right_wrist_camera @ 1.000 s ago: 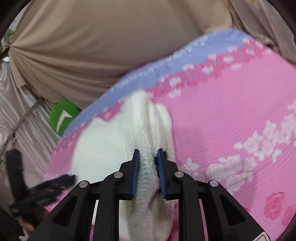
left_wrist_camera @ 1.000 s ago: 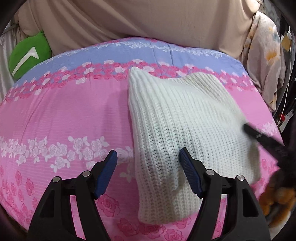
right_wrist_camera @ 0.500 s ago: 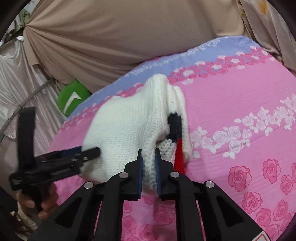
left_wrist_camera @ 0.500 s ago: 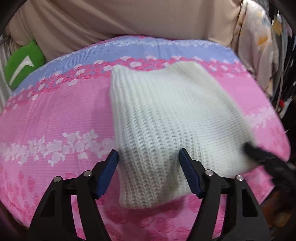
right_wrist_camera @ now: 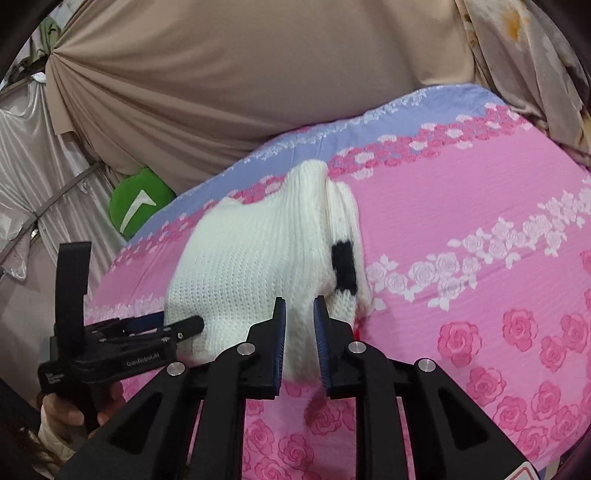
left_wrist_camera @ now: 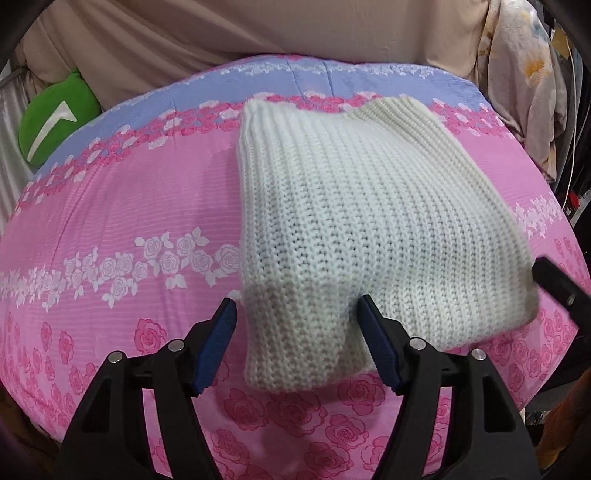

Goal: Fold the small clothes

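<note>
A folded white knit garment [left_wrist_camera: 362,229] lies on the pink rose-print bedspread [left_wrist_camera: 122,221]. In the right wrist view the garment [right_wrist_camera: 258,266] shows a black patch on its right fold. My left gripper [left_wrist_camera: 295,332] is open, its blue pads either side of the garment's near left corner. My right gripper [right_wrist_camera: 299,325] has its jaws slightly parted around the garment's near edge, and the knit sits between the pads. The left gripper also shows in the right wrist view [right_wrist_camera: 177,325] at the garment's left side.
A green plush toy [left_wrist_camera: 55,114] sits at the bed's far left corner. Beige curtain fabric [left_wrist_camera: 258,26] hangs behind the bed. Floral cloth [left_wrist_camera: 528,74] hangs at the far right. The bed's near edge drops off close below the grippers.
The right gripper's jaws have parted from a tight pinch on the knit. The garment has settled flatter on the bed. Both grippers have pulled back a little.
</note>
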